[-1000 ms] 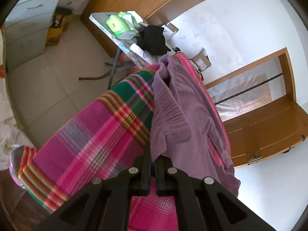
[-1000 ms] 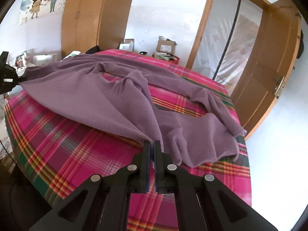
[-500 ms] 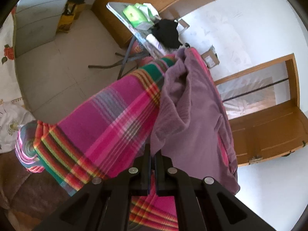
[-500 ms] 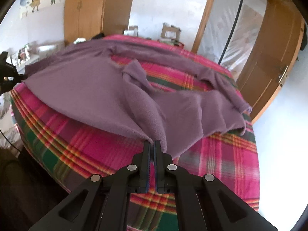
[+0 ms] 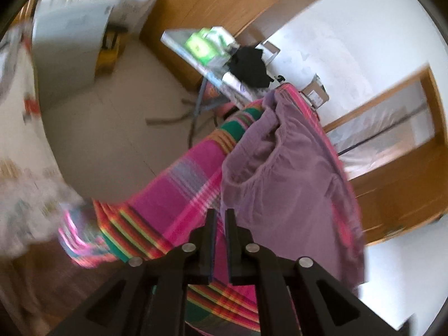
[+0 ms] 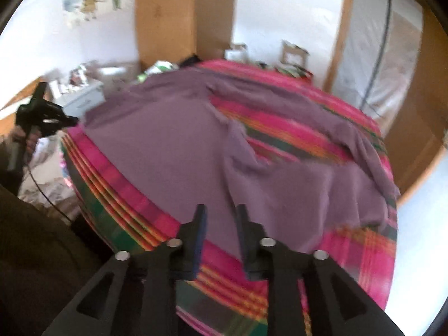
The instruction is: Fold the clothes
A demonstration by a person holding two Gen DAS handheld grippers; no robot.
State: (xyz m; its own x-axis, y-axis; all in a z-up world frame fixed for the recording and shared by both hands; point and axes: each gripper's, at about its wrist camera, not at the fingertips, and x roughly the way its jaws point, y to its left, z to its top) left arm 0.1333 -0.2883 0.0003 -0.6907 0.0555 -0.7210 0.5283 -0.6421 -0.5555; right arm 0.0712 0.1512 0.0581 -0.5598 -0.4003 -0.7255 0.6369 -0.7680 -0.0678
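Purple knitted garment (image 6: 179,151) spread flat over pink plaid bedcover (image 6: 361,254). Right gripper (image 6: 219,218) just parted, empty, above near hem. Left gripper (image 5: 219,218) just cracked apart, seemingly off cloth; blurred.

white walls (image 6: 260,8), wooden wardrobe (image 6: 168,16), tiled floor (image 5: 117,106).

left gripper (image 5: 219,218): jaws just parted, nothing between | purple garment (image 5: 291,184) on plaid bedspread (image 5: 179,193)

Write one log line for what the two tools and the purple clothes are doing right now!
left tool: jaws just parting, cloth released | right tool: jaws just opened, nothing gripped | purple garment: spread on plaid bedcover | fold: not done
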